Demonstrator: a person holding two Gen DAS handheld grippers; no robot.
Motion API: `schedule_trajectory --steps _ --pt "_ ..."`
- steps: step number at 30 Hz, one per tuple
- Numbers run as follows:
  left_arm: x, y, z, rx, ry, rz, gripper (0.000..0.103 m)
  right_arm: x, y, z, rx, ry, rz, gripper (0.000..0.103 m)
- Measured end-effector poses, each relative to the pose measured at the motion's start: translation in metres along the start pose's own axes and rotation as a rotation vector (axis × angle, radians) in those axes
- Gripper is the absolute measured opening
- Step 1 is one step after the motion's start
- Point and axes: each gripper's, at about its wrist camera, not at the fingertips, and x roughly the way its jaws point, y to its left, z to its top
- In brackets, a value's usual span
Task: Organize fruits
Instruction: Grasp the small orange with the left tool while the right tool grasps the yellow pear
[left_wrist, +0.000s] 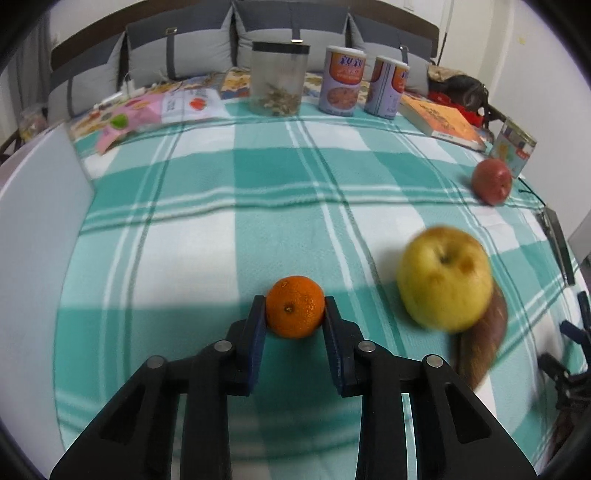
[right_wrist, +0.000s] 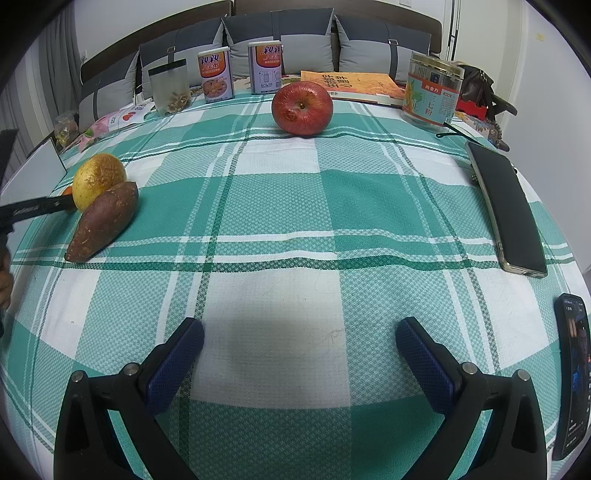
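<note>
Left gripper (left_wrist: 294, 308): I have it closed on the orange (left_wrist: 294, 307), a pad on each side at the widest part.
Orange: low over the cloth (left_wrist: 207, 221), left of the yellow apple (left_wrist: 445, 278); I can't tell if it touches.
Handling: I judge it light, round, with a slightly soft peel; grip gently or it could roll out.
Right gripper (right_wrist: 300, 341): spread wide, holding nothing.
Red apple (right_wrist: 302, 108): far off; probably firm and heavier, so I'd grip it across the middle.
Sweet potato (right_wrist: 103, 221): touching the yellow apple.
</note>
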Motion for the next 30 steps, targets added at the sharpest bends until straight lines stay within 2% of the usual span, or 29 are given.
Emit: schedule_trajectory --steps 8,13,14,15,16,18,27,29,30 --pt "-0.064 -0.005 -0.074 0.004 0.033 0.026 0.030 0.000 0.000 0.000 0.000 0.000 0.000 0.103" --pt "-0.077 -0.011 -0.105 0.024 0.031 0.062 0.033 0.000 0.000 0.000 0.000 0.000 -0.001 0.103" --pt "-0.076 -0.010 -0.108 0.012 0.033 0.070 0.035 0.000 0.000 0.000 0.000 0.000 0.000 0.103" --pt "-0.074 -0.008 -0.111 -0.002 0.036 0.074 0.049 0.000 0.000 0.000 0.000 0.000 0.000 0.103" --pt "-0.073 -0.007 -0.112 -0.011 0.027 0.080 0.068 0.000 0.000 0.000 0.000 0.000 0.000 0.103" --pt "-0.071 -0.006 -0.116 -0.011 0.003 0.120 0.084 0.000 0.000 0.000 0.000 0.000 0.000 0.103" --pt "-0.068 -0.001 -0.124 -0.020 -0.043 0.126 0.090 0.000 0.000 0.000 0.002 0.003 0.002 0.103" --pt "-0.068 -0.001 -0.124 -0.021 -0.046 0.128 0.091 0.000 0.002 0.005 0.008 0.036 -0.003 0.103" --pt "-0.068 -0.001 -0.124 -0.021 -0.047 0.129 0.091 -0.002 0.008 0.012 0.018 0.051 0.023 0.102"
